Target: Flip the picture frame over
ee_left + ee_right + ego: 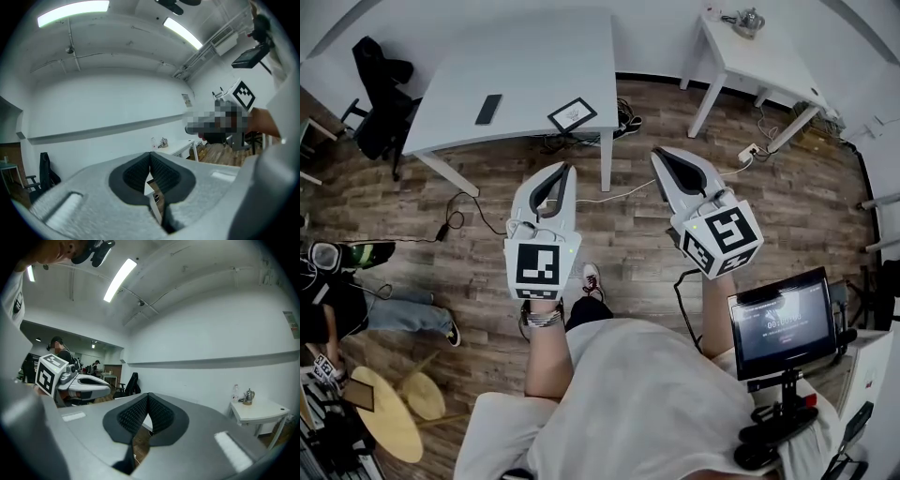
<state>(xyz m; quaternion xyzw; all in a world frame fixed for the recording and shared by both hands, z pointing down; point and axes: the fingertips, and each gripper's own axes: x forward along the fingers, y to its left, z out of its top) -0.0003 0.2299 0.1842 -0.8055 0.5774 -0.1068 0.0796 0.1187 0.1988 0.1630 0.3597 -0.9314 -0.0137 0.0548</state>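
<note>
Holding both tools level over the wood floor [623,239], you have the left tool [150,153] and the right tool [147,394] closed, ribbed pads meeting at the tips with nothing between them. Ahead, the picture frame [572,114] lies flat near the front edge of the grey counter [534,56], dark border and pale centre showing, well apart from both tools. A dark phone [488,109] lies to its left. On the smaller white counter [769,66] stands a metal kettle [749,20]; its contents cannot be seen.
</note>
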